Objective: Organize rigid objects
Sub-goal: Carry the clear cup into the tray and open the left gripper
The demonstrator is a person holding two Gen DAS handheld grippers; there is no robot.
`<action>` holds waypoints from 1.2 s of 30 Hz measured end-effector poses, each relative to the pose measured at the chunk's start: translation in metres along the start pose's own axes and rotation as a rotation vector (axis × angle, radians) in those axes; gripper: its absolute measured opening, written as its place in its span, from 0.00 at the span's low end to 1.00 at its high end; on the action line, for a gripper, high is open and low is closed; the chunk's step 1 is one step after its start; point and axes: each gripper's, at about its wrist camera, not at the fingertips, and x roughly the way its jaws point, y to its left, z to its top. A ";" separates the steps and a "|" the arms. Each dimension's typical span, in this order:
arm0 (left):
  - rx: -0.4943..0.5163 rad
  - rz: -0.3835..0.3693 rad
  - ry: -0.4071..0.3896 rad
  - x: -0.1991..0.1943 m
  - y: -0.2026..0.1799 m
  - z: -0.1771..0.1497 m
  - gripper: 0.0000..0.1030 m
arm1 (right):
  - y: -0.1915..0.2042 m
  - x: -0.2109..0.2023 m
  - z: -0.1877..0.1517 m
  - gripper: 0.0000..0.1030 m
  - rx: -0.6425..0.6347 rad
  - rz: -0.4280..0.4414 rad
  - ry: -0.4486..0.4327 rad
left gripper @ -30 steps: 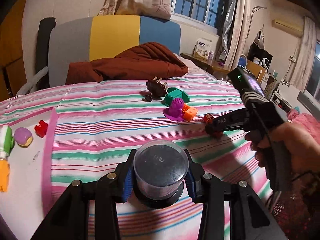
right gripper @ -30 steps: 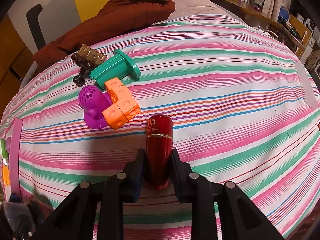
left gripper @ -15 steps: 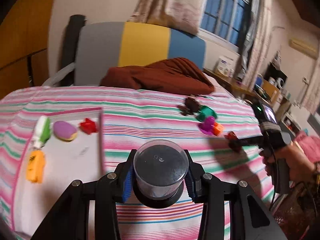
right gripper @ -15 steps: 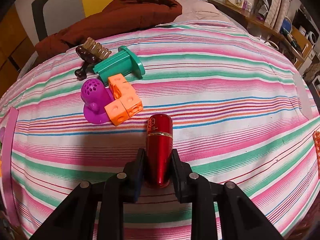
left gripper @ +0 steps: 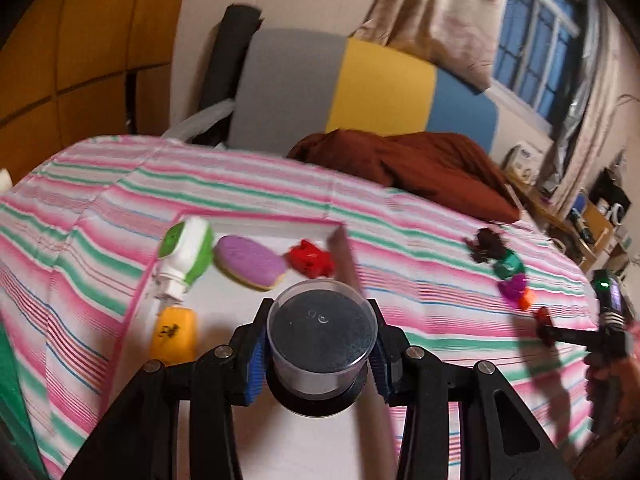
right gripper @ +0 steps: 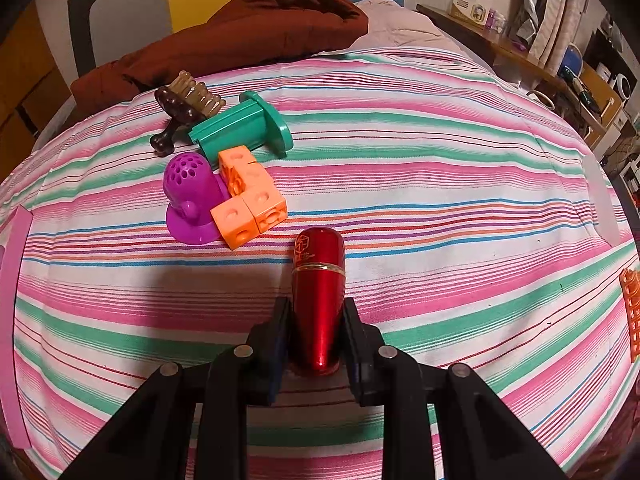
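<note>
My left gripper [left gripper: 320, 350] is shut on a clear round container with a dark lid [left gripper: 322, 338], held above a white tray with a pink rim [left gripper: 256, 222]. In the tray lie a green-white bottle [left gripper: 186, 254], a purple oval [left gripper: 250, 262], a red piece [left gripper: 310, 260] and an orange bottle [left gripper: 174, 334]. My right gripper [right gripper: 316, 336] is shut on a red lipstick tube [right gripper: 318, 292] above the striped bed. Ahead of it lie orange cubes [right gripper: 250, 200], a purple cup piece [right gripper: 192, 196], a green piece [right gripper: 244, 126] and a brown brush [right gripper: 184, 104]. The right gripper also shows in the left wrist view [left gripper: 546, 326].
A brown blanket [right gripper: 240, 32] lies at the head of the bed by a grey, yellow and blue headboard [left gripper: 360, 88]. An orange grid object [right gripper: 632, 312] sits at the bed's right edge. A desk with boxes [right gripper: 480, 8] stands to the right.
My left gripper has swung left with the container, so the white tray is now in front of it. My right gripper has drawn slightly closer to the toy cluster with the lipstick.
</note>
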 end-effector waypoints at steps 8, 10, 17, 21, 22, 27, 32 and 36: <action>-0.061 0.060 0.068 0.029 0.028 0.010 0.42 | 0.000 0.000 0.002 0.23 -0.006 -0.002 -0.005; -0.057 0.071 0.074 0.034 0.031 0.012 0.42 | 0.001 -0.001 0.002 0.23 -0.007 -0.003 -0.006; -0.014 0.147 0.088 0.047 0.035 0.018 0.43 | 0.000 0.002 0.006 0.23 -0.008 -0.002 -0.005; -0.033 0.180 0.053 0.039 0.039 0.016 0.58 | 0.000 0.004 0.008 0.23 -0.013 -0.005 -0.005; -0.039 0.181 0.041 0.035 0.039 0.015 0.59 | 0.000 0.004 0.008 0.23 -0.013 -0.006 -0.006; -0.068 0.177 -0.027 0.008 0.033 0.003 0.81 | 0.001 0.004 0.008 0.23 -0.013 -0.007 -0.006; -0.072 0.136 -0.031 -0.010 0.021 -0.018 0.86 | 0.001 0.005 0.008 0.23 -0.015 -0.010 -0.008; -0.062 0.108 -0.010 -0.017 0.014 -0.036 0.88 | 0.001 0.004 0.008 0.23 -0.005 -0.009 -0.007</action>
